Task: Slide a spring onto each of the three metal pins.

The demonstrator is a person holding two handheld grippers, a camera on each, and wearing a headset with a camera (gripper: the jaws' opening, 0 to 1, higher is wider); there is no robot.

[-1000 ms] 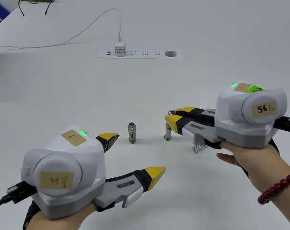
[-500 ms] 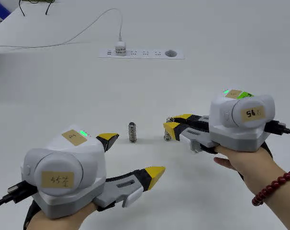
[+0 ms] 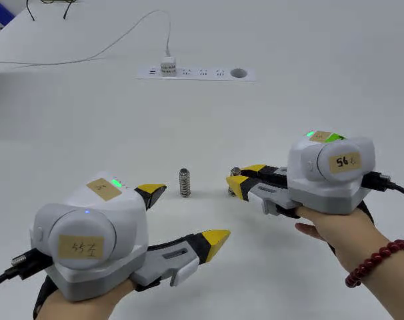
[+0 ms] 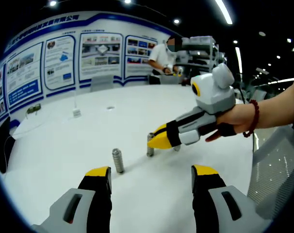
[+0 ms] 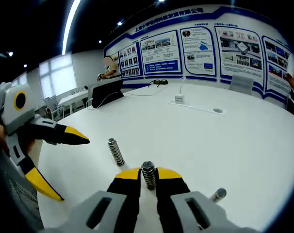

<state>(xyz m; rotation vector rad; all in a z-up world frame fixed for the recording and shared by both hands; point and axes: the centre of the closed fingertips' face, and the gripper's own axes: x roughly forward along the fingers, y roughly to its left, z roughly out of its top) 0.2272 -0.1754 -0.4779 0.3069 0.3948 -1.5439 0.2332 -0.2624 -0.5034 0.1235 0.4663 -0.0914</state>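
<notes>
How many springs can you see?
2. A lone spring stands mid-table; a second spring is pinched in the right tool. More may hide under that tool.

A white bench (image 3: 82, 127). The left gripper (image 3: 190, 213) and right gripper (image 3: 237, 177) have pale grey bodies, black jaws tipped yellow, tan paper labels and small green lights. The spring (image 5: 148, 174) at the right gripper's tips and the second spring (image 3: 185, 183) are dull silver-grey coils. The power strip (image 3: 197, 73) is white. A dark red beaded bracelet (image 3: 377, 261) circles one wrist.
</notes>
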